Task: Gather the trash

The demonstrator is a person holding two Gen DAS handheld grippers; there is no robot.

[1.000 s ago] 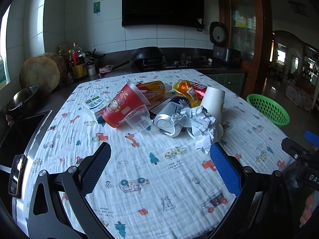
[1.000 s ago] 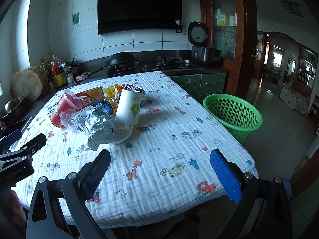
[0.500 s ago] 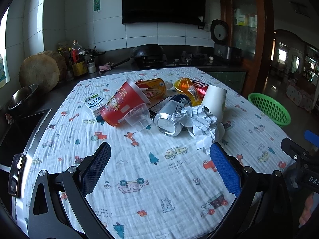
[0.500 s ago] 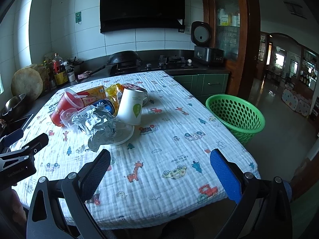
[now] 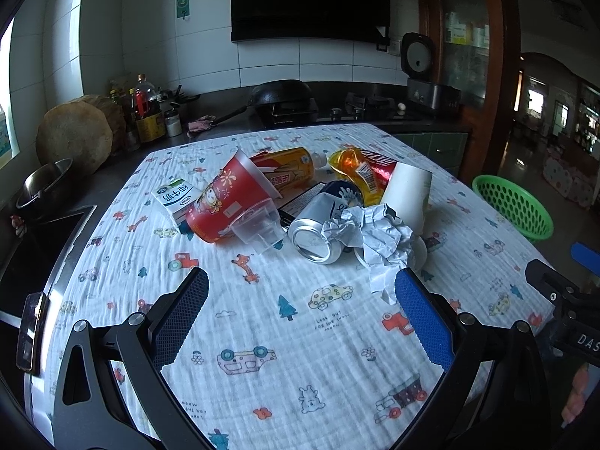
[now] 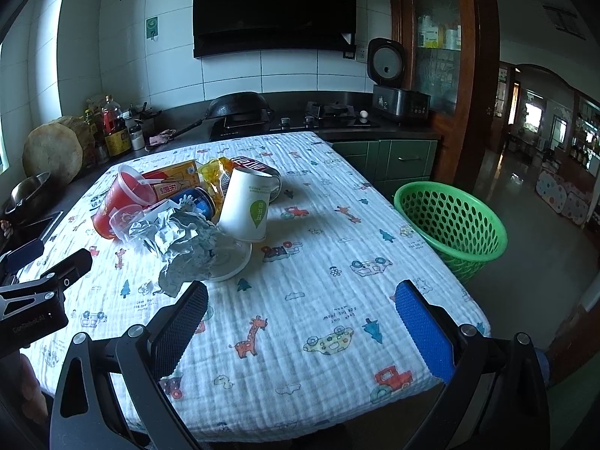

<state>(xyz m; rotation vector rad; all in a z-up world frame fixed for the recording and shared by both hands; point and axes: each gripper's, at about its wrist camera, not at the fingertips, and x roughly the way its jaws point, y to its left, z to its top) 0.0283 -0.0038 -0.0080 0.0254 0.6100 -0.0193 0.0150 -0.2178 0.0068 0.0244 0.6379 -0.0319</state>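
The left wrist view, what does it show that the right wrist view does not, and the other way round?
Only the left wrist view shows the bottom of the silver can, the whole milk carton and the sink beside the table.

Only the right wrist view shows the green logo on the white paper cup, the white lid under the crumpled paper, and the whole green basket on the floor.

Both show the trash pile with the red cup, the crumpled paper and the printed tablecloth. Both grippers are open and empty.

white paper cup [image 6: 245, 208] hiding part of red snack bag [image 6: 250, 165] behind it | crumpled paper [image 5: 378, 234] covering white lid [image 5: 420, 251] beside cup
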